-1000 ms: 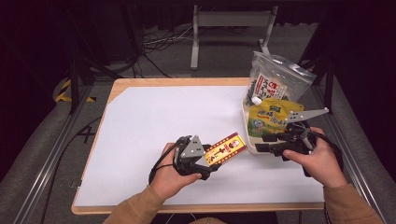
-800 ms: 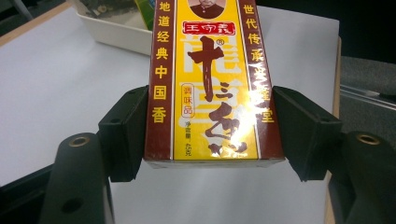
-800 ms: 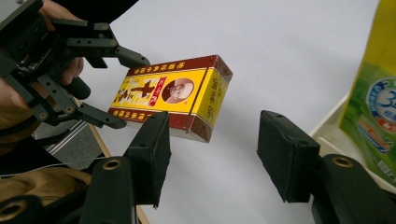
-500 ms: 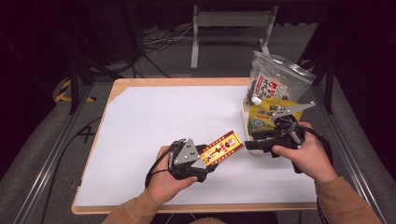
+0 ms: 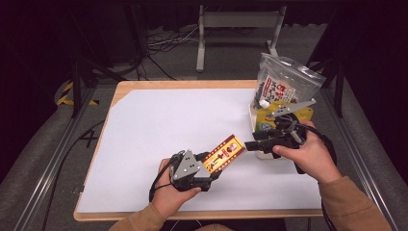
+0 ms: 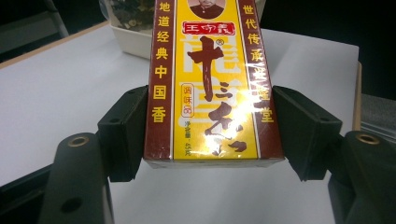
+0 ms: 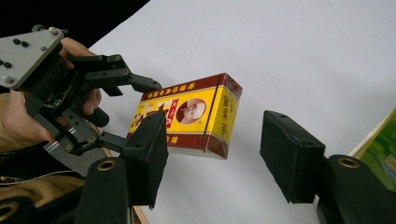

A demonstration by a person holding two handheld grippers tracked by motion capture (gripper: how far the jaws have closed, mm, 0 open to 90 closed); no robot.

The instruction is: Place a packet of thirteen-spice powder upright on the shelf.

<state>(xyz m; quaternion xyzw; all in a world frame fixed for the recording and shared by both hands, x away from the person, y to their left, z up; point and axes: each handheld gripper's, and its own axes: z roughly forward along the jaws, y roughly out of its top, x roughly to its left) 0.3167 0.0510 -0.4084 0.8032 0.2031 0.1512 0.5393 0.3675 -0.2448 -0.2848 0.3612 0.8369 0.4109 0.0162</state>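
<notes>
Yellow and dark red, the small box [image 6: 212, 84] carries Chinese characters, a little portrait near its far end and a glossy clear wrap that catches the light. It sits pinched at its near end by the left gripper [image 5: 208, 169], whose black fingers [image 6: 123, 133] press against its two long sides, and it is held above the white bench [image 5: 163, 125]. The right gripper [image 5: 249, 144] points at the box's far end, its fingers spread, having just been opening, with nothing between them.

Left claw [image 6: 212, 140] clamped on yellow-red box [image 6: 210, 79]; white table [image 6: 60, 84] below.
</notes>
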